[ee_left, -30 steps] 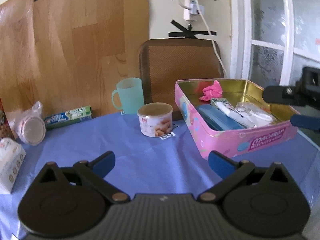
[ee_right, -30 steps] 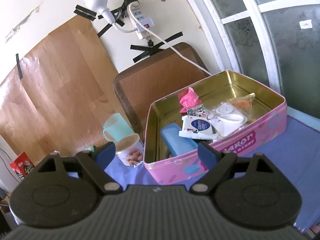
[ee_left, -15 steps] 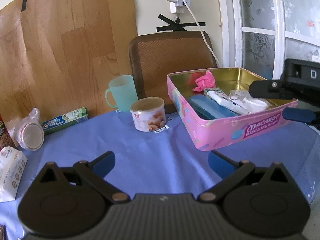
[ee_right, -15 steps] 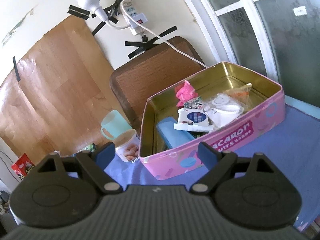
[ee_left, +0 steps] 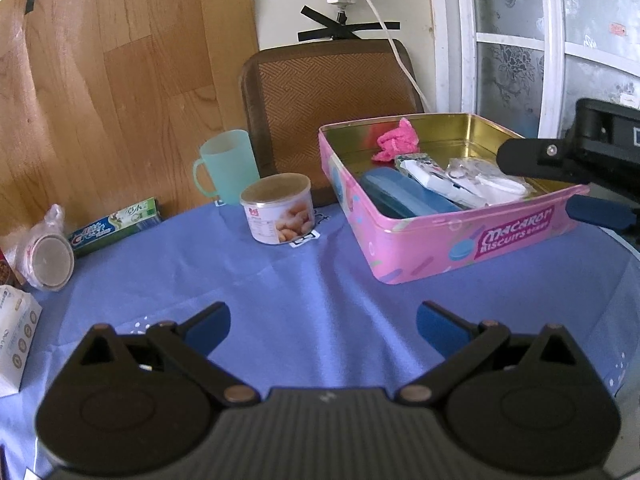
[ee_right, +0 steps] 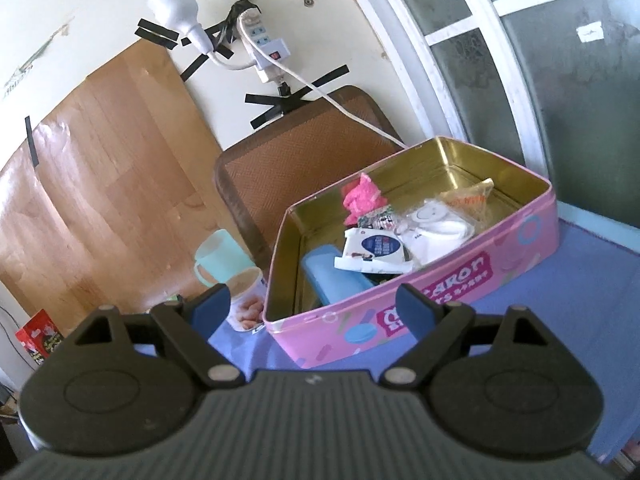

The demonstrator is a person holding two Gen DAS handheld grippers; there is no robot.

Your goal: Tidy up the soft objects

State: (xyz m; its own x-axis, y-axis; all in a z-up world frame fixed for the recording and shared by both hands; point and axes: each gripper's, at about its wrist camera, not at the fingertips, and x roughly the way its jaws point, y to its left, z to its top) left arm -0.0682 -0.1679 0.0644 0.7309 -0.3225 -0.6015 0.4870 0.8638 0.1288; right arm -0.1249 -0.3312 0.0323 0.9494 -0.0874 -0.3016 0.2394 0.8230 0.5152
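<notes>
The left gripper [ee_left: 323, 322] hangs over the near part of the blue cloth [ee_left: 312, 280] with its jaws spread wide and nothing between them. The right gripper [ee_right: 312, 308] is spread just as wide and empty, poised just before the near wall of the pink tin [ee_right: 440, 280]; in the left view it [ee_left: 560, 184] shows at the tin's right end.

The tin [ee_left: 460, 240] sits open on the right of the cloth. Inside, a pink scrunchie [ee_right: 362, 198] lies toward the far left corner. Beside it is a small patterned packet [ee_right: 378, 220], then a white pouch with a round blue label [ee_right: 376, 250] resting partly on a long blue case [ee_right: 332, 276] along the left wall. To the right lie clear-wrapped white items [ee_right: 436, 224] and what may be an orange-printed sachet [ee_right: 466, 200]; the wrapping blurs it.

Left of the tin stands a can [ee_left: 278, 214] with a nut picture, and just behind it a mint cup [ee_left: 228, 166]. Further left lie a toothpaste box [ee_left: 114, 226], a bagged round lid [ee_left: 48, 256] and, at the near left edge, a white tissue pack [ee_left: 14, 340]. A brown chair back [ee_left: 328, 96] stands behind the table.
</notes>
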